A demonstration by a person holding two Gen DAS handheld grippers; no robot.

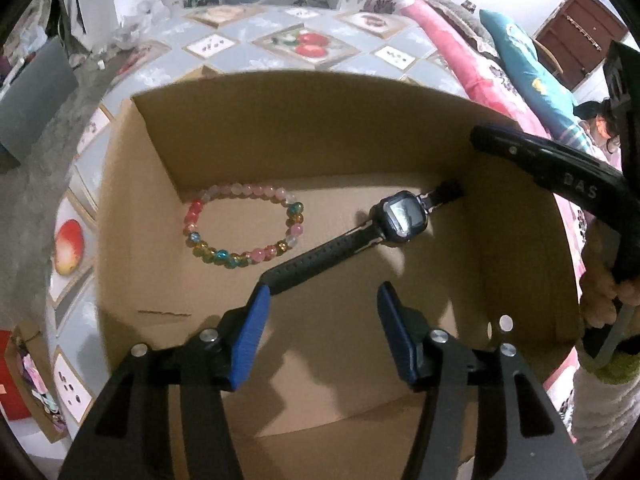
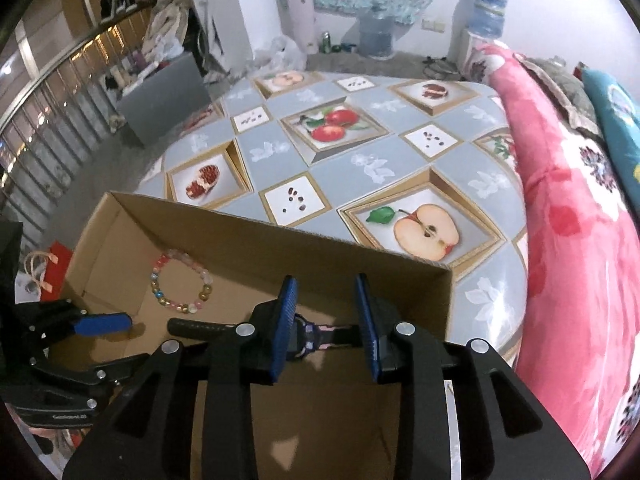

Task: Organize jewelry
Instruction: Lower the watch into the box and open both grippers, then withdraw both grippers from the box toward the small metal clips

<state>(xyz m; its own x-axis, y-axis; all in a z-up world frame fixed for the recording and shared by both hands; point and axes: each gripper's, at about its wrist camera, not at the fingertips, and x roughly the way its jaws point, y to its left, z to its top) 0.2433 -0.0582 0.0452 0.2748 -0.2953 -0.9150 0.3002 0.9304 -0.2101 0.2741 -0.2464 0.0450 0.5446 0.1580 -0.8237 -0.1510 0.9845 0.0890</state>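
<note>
An open cardboard box (image 1: 344, 128) holds a coloured bead bracelet (image 1: 244, 230) on its floor at the left and a black watch (image 1: 402, 218) lying across the middle right. My left gripper (image 1: 322, 300) is open above the box floor, its left finger tip beside the end of the watch strap. In the right wrist view, my right gripper (image 2: 326, 304) is open over the box (image 2: 280, 236), with the watch (image 2: 308, 338) below and between its fingers. The bracelet (image 2: 182, 284) lies to the left. The left gripper's blue finger (image 2: 102, 324) shows at the left.
The box stands on a table with a grey fruit-print cloth (image 2: 360, 152). A pink floral blanket (image 2: 572, 220) and a teal pillow (image 1: 528, 68) lie along the right. A grey box (image 2: 168, 96) and clutter stand on the floor beyond.
</note>
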